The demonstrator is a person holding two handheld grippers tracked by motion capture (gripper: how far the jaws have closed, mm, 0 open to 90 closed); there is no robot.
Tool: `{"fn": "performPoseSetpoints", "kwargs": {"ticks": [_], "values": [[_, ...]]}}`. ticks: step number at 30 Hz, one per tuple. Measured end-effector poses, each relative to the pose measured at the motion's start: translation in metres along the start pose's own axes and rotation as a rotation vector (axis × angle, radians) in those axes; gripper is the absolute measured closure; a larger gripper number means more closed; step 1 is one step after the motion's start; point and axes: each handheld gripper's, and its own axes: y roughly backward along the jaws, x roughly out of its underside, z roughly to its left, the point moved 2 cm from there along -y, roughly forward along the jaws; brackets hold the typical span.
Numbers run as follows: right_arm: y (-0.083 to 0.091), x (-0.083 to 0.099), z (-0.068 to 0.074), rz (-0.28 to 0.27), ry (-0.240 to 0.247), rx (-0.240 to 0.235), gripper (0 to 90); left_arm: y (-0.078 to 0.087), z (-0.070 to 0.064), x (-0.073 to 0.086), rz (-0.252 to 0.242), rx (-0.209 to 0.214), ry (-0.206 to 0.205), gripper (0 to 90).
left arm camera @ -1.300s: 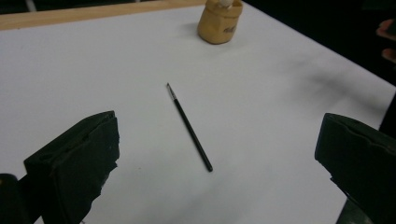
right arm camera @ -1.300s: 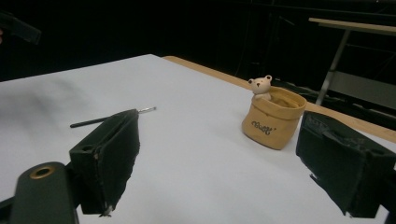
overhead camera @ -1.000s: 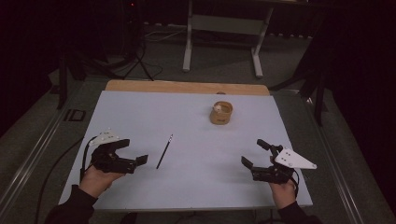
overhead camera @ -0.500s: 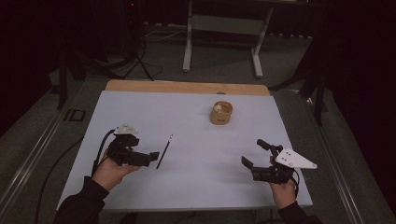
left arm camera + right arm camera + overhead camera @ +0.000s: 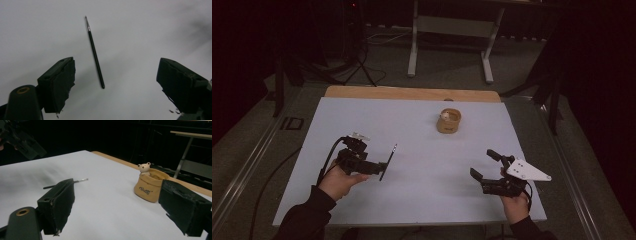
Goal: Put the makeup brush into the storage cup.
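Black and thin, the brush [image 5: 95,52] lay flat on the white table [image 5: 422,200], just ahead of my left gripper [image 5: 374,169] and between its two jaws, which stood wide apart with nothing in them. I could make out a silver ferrule and a fine tip at its far end; the bristles were too small to read. In the right gripper view my own near jaw cut off part of the handle, so I saw the brush [image 5: 65,183] in pieces. My right gripper [image 5: 482,175] was well apart from it, jaws also spread and empty. Ahead of that gripper stood a tan pouch [image 5: 148,185] with a small bear [image 5: 144,168] poking out; its lettering was too blurred to read.
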Motion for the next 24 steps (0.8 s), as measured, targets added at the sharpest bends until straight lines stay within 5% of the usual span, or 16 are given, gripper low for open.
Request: {"fn": "performPoseSetpoints", "kwargs": {"ticks": [11, 19, 24], "values": [[-0.001, 0.0, 0.001, 0.005, 0.001, -0.006, 13.4, -0.022, 0.001, -0.004, 0.141, -0.041, 0.001, 35.5], [-0.001, 0.0, 0.001, 0.006, 0.0, -0.005, 13.4, -0.036, 0.012, -0.006, 0.19, -0.048, 0.052, 47.2], [-0.001, 0.0, 0.001, 0.01, -0.007, -0.009, 13.4, -0.046, 0.011, -0.006, 0.23, -0.038, 0.037, 56.7]]}}
